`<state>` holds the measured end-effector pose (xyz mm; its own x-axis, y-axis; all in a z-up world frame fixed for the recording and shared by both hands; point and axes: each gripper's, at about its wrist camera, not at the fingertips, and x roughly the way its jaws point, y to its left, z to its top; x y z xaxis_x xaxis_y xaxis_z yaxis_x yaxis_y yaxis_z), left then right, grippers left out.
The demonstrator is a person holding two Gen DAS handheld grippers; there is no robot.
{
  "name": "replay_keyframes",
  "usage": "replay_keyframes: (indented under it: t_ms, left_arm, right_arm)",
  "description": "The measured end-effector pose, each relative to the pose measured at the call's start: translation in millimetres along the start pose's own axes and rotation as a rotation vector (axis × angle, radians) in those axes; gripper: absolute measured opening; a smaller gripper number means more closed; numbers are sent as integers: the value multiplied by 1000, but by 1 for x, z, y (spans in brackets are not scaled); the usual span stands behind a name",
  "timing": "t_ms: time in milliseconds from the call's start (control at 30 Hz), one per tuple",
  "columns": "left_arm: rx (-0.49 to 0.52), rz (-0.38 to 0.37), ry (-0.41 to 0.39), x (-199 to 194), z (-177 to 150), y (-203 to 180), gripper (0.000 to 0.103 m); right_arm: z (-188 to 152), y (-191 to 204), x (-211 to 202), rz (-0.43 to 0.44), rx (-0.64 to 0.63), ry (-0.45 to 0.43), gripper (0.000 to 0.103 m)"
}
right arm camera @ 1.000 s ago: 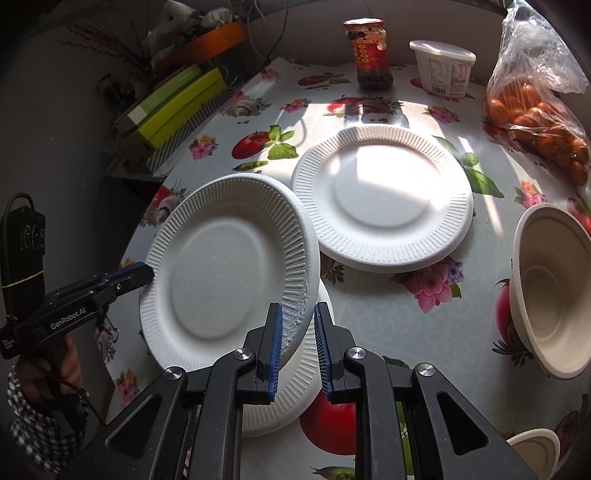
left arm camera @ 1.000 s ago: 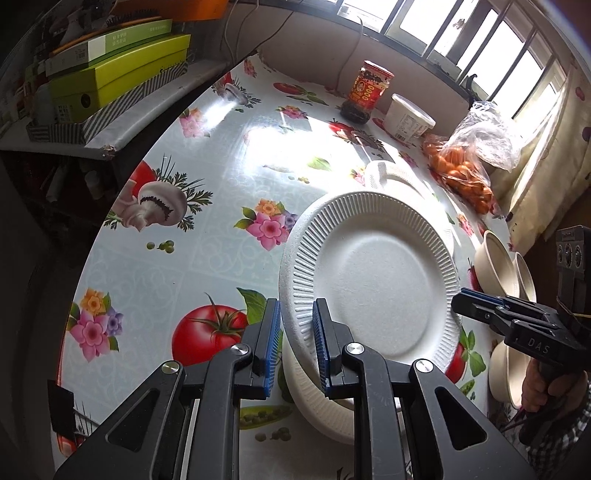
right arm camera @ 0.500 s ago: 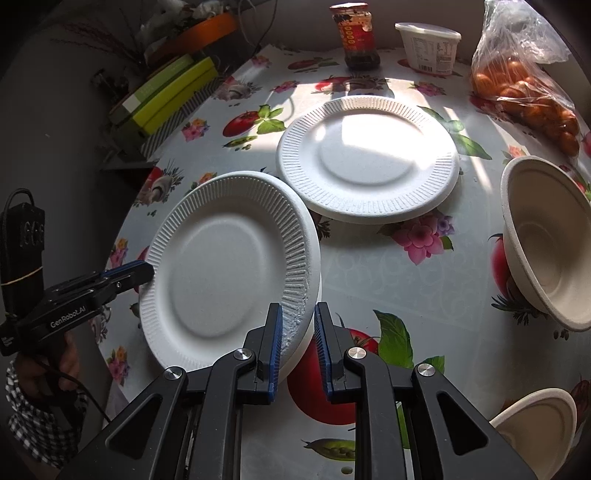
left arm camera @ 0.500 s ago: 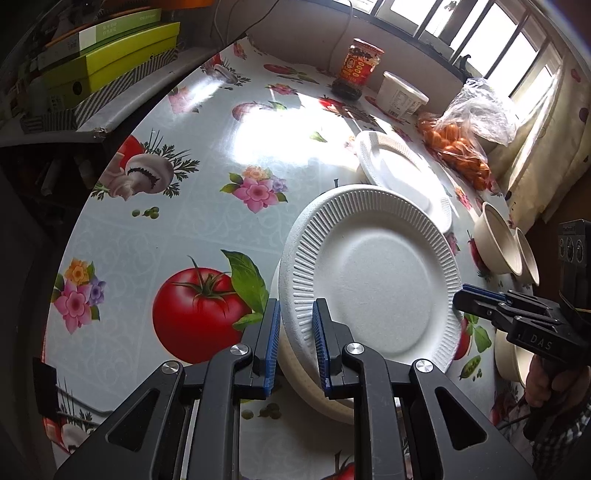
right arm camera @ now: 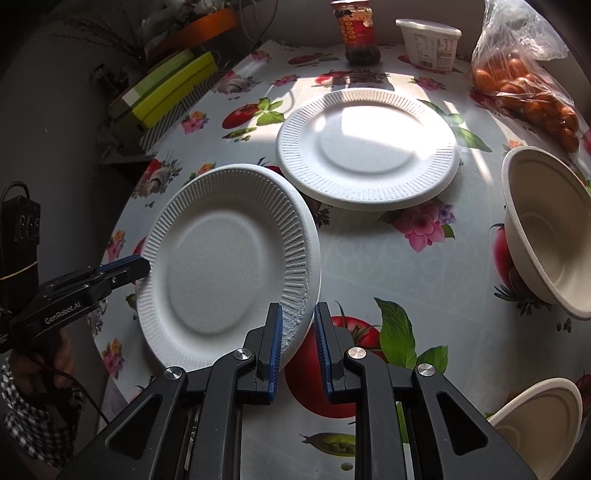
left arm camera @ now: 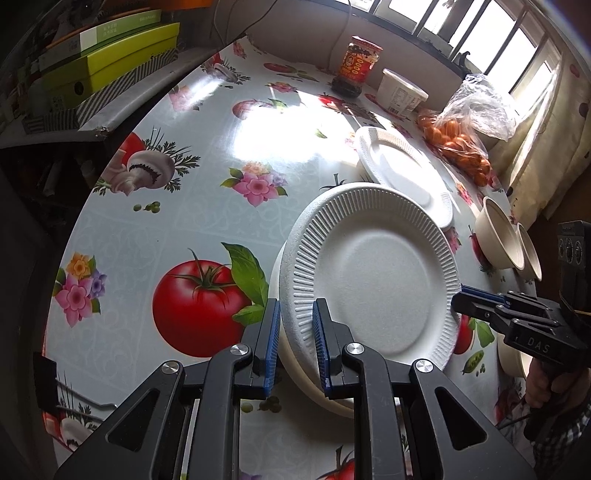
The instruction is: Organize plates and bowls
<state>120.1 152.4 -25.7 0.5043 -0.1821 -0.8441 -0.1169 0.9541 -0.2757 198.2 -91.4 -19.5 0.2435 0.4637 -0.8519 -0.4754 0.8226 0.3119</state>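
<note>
A white ribbed paper plate (left arm camera: 373, 273) (right arm camera: 225, 266) is held up between both grippers, above the table. My left gripper (left arm camera: 294, 345) is shut on its near rim; a second white plate rim (left arm camera: 314, 391) shows just beneath it there. My right gripper (right arm camera: 298, 345) is shut on the opposite rim. Another white plate (right arm camera: 365, 147) (left arm camera: 402, 173) lies flat on the table beyond. Beige bowls (right arm camera: 543, 225) (left arm camera: 502, 240) stand at the right, and one more bowl (right arm camera: 543, 413) at the near right.
The table wears a fruit-and-flower oilcloth (left arm camera: 199, 229). At the back stand a red sauce jar (right arm camera: 356, 31), a white tub (right arm camera: 430, 44) and a bag of orange fruit (right arm camera: 524, 85). Green boxes (left arm camera: 110, 70) sit on a shelf at the left.
Both grippers have carried the held plate back toward the near side of the table. In the right wrist view the plate under it has dropped out of sight.
</note>
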Motion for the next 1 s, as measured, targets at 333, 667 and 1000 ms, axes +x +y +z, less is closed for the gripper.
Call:
replay_keyframes:
  t_ms: [333, 667, 1000]
  left_arm:
    - [-5, 7, 2, 4, -1, 0, 19]
    - [-17, 1, 11, 5, -2, 4, 19]
    - [-17, -12, 1, 3, -1, 4, 19]
  right_arm:
    - [-1, 0, 2, 2, 4, 4, 18]
    - [-2, 2, 2, -2, -3, 3, 18]
    - [0, 2, -1, -10, -2, -10, 23]
